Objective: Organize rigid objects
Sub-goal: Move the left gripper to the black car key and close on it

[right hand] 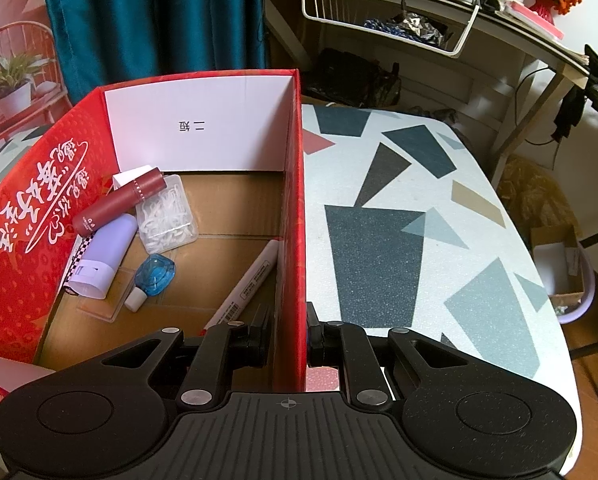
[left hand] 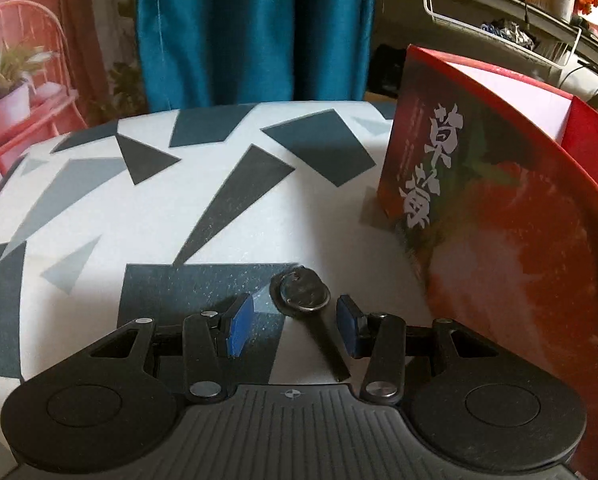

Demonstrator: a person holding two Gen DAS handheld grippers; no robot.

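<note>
Left gripper (left hand: 295,326), black two-finger tool with blue pads: jaws apart and not pressing on anything, bracketing a small dark spoon-like utensil (left hand: 305,300) with a round bowl and thin handle, which lies flat on the white tabletop with grey and black angular patches (left hand: 99,216); presumably lined up for a pick. The handle's near end runs under the gripper body and is cut off; the utensil's material is hard to make out. At three o'clock of it stands the red printed cardboard box (left hand: 479,208), its outer face blurred. Right gripper (right hand: 287,344), same black build: jaws clamped together on the box's red side wall (right hand: 295,200), likely steadying the box for loading. Inside, from nine o'clock inward: maroon cylindrical tube (right hand: 119,204), lilac plastic bottle (right hand: 105,256), clear plastic case of white picks (right hand: 165,214), blue glass-like small bottle (right hand: 153,278), white marker pen (right hand: 251,284) whose lower end hides behind the gripper.
</note>
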